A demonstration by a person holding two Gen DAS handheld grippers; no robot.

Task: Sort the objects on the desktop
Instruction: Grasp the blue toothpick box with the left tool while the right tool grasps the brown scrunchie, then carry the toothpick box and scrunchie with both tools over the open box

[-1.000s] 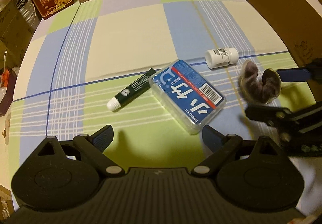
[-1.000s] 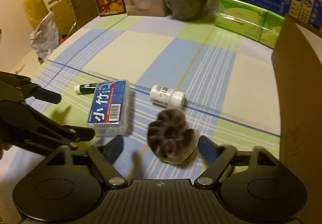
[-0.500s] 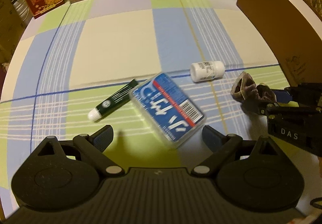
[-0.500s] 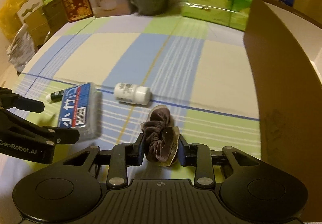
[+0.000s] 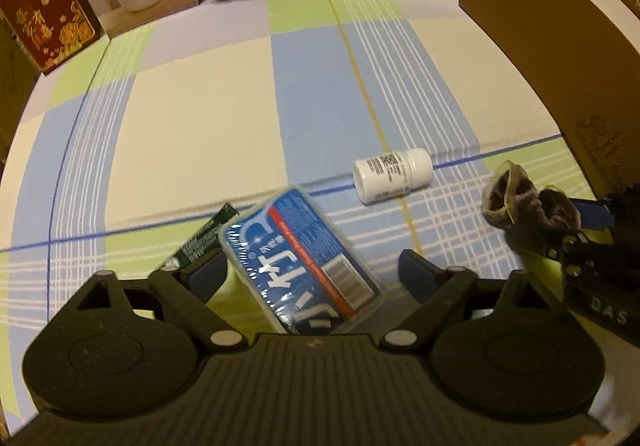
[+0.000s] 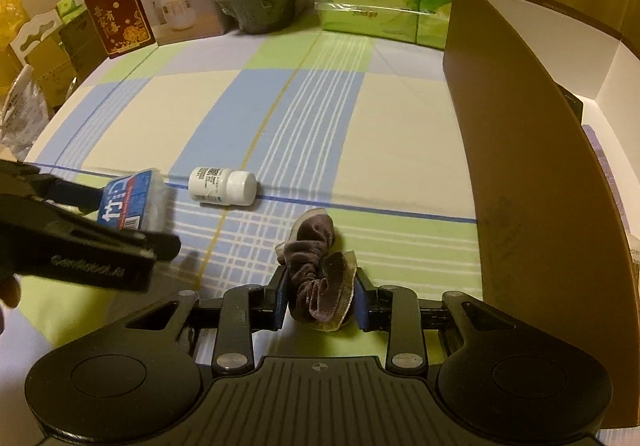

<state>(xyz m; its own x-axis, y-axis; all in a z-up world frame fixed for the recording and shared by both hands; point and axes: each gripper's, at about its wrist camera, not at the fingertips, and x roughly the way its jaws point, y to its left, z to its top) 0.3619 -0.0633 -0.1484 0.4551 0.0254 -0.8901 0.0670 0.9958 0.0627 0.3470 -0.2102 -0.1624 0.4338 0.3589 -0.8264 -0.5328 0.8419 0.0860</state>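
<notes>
Jaws of the left gripper [image 5: 312, 272] were closing around the blue plastic-wrapped pack [image 5: 300, 262], which lay flat on the checked tablecloth [image 5: 192, 117] between the pads; whether either pad touched it was hard to tell. Beside it, a dark green tube [image 5: 204, 238] lay partly hidden. Clamped nearly together, the right gripper [image 6: 320, 296] held the brown velvet scrunchie [image 6: 320, 278]. A white pill bottle [image 6: 222, 185] lay on its side near the cardboard box [image 6: 520, 165].
</notes>
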